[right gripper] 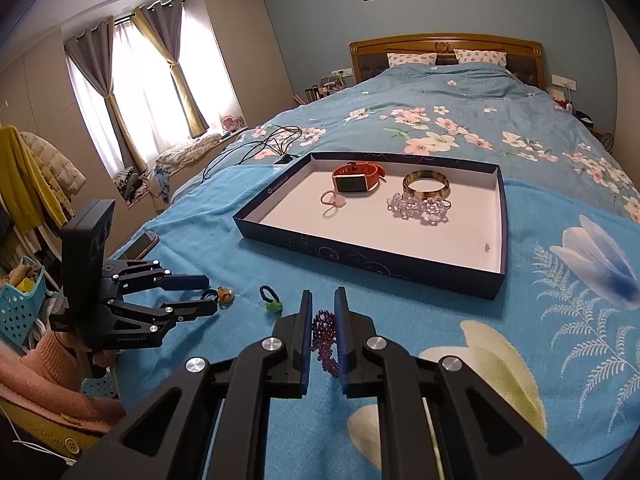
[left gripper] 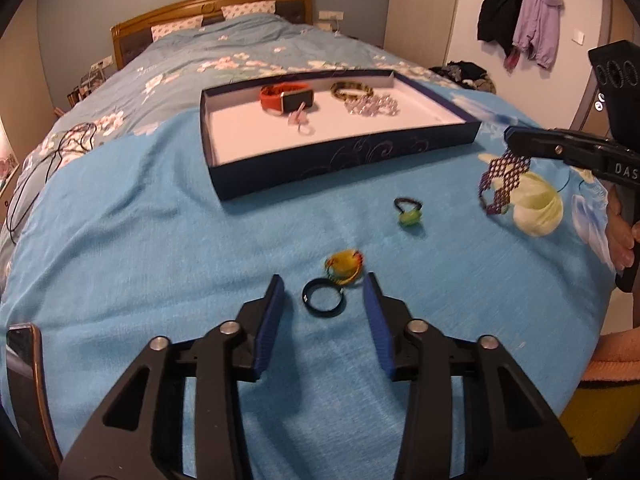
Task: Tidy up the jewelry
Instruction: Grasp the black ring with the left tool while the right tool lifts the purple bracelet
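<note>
Left wrist view: left tongs point(left gripper: 325, 294) spread around a black ring point(left gripper: 323, 299); right tongs point(left gripper: 516, 142) pinching a purple beaded bracelet point(left gripper: 502, 184).

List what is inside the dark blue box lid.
Inside the box lid: an orange watch, gold bangle, clear bead bracelet, pink ring. Nothing visibly hidden beneath them.

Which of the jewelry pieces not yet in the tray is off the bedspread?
The purple beaded bracelet, hanging from the shut right gripper. The black ring, yellow hair tie and green hair tie lie on the blanket.
</note>
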`<state>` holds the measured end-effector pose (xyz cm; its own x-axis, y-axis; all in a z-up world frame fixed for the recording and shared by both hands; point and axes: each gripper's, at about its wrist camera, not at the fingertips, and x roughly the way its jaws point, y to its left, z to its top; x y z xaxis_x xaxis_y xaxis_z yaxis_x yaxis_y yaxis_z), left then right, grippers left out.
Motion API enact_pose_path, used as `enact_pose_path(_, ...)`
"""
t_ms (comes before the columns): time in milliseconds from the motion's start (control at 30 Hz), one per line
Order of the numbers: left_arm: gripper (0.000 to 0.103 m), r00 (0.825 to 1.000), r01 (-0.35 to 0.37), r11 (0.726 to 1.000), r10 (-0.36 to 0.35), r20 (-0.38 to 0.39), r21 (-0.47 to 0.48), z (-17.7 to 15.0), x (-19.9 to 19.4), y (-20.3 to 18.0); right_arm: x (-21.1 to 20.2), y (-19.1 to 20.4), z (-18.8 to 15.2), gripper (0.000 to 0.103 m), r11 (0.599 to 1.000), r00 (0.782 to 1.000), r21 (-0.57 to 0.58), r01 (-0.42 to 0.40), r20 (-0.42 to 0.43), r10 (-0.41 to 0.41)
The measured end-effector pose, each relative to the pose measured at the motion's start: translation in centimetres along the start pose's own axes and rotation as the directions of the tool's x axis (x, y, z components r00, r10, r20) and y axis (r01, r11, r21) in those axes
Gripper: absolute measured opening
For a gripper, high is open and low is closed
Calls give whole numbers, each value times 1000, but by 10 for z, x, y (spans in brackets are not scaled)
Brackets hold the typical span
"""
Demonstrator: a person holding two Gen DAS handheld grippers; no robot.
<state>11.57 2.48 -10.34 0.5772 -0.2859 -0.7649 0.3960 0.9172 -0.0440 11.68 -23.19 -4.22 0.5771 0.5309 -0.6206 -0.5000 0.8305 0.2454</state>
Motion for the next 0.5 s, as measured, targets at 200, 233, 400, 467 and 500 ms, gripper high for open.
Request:
enact_pose_path(200, 23, 1000, -9, 1000, 9, -7, 4, -2, -1, 0, 0, -1, 3, 9, 1000, 1000, 4, 0, 9, 0)
enact_pose_path(233, 22, 1000, -9, 1000, 9, -6, 6, -2, -1, -1, 0, -1, 3, 9, 1000, 1000, 3, 2, 10, -2)
enact_pose_path(400, 22, 1000, 21, 1000, -21, 10, -6, -3, -5, -1, -2, -1, 8, 9, 1000, 1000, 0, 6, 24, -6)
enact_pose_path(467, 22, 999, 27, 1000, -27, 20, -9, -3, -9, -2, -3, -1, 10, 9, 1000, 1000, -3, 5, 31, -5)
enact_pose_path(500, 22, 999, 29, 1000, -28, 29, -11, -2, -11, -1, -4, -1, 11, 9, 1000, 999, -7, 8, 34, -8)
